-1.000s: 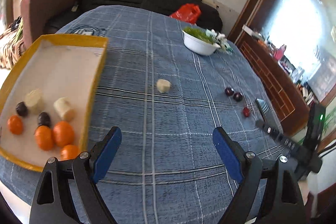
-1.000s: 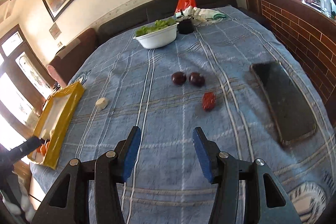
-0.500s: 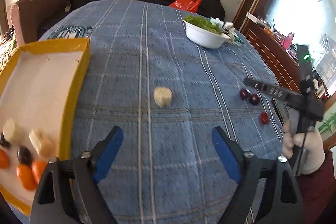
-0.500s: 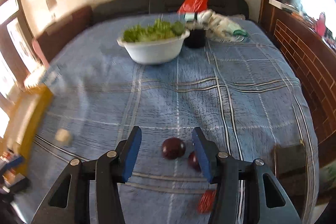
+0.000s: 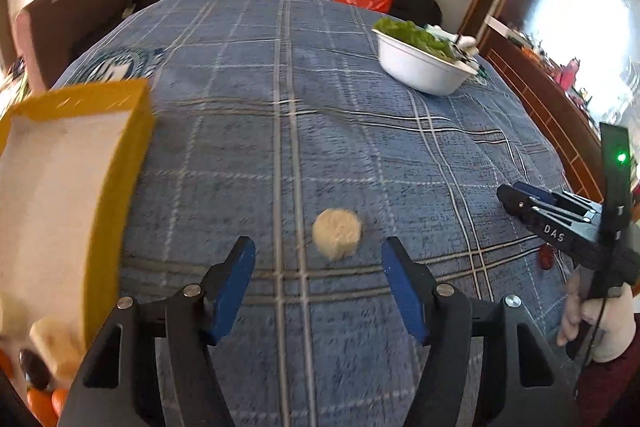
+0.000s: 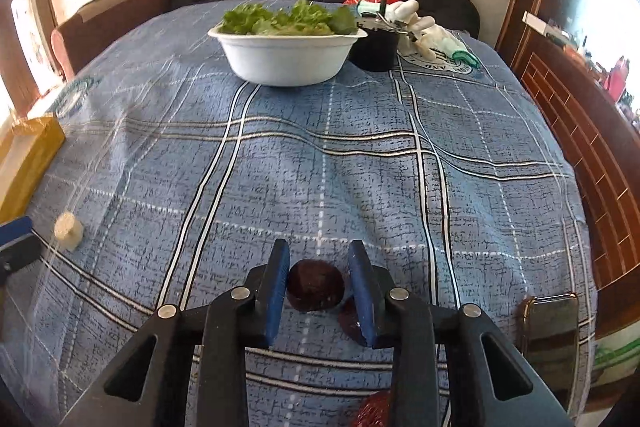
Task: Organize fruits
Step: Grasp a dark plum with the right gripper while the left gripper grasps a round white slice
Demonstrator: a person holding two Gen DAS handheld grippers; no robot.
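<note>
Between the blue pads of the right gripper (image 6: 318, 281) lies a dark plum (image 6: 316, 286) on the tablecloth (image 6: 360, 171); the jaws are narrowly open around it, not yet pressing. A second plum (image 6: 349, 319) sits just beside the right pad, so closing may push it away. The left gripper (image 5: 318, 285), wide open and empty, stands before a pale fruit piece (image 5: 337, 233), near the yellow tray (image 5: 120, 163).

Ahead of the left gripper's (image 5: 318, 285) spread blue fingers, bare blue checked tablecloth (image 5: 280, 155) runs on past the pale round fruit slice (image 5: 337, 233). The yellow-rimmed cardboard tray (image 5: 116, 187) walls the left side. By the right gripper (image 6: 320, 287), a second dark plum (image 6: 349, 319) crowds the right finger's outer side; the white bowl of lettuce (image 6: 286, 57) stands far ahead.
</note>
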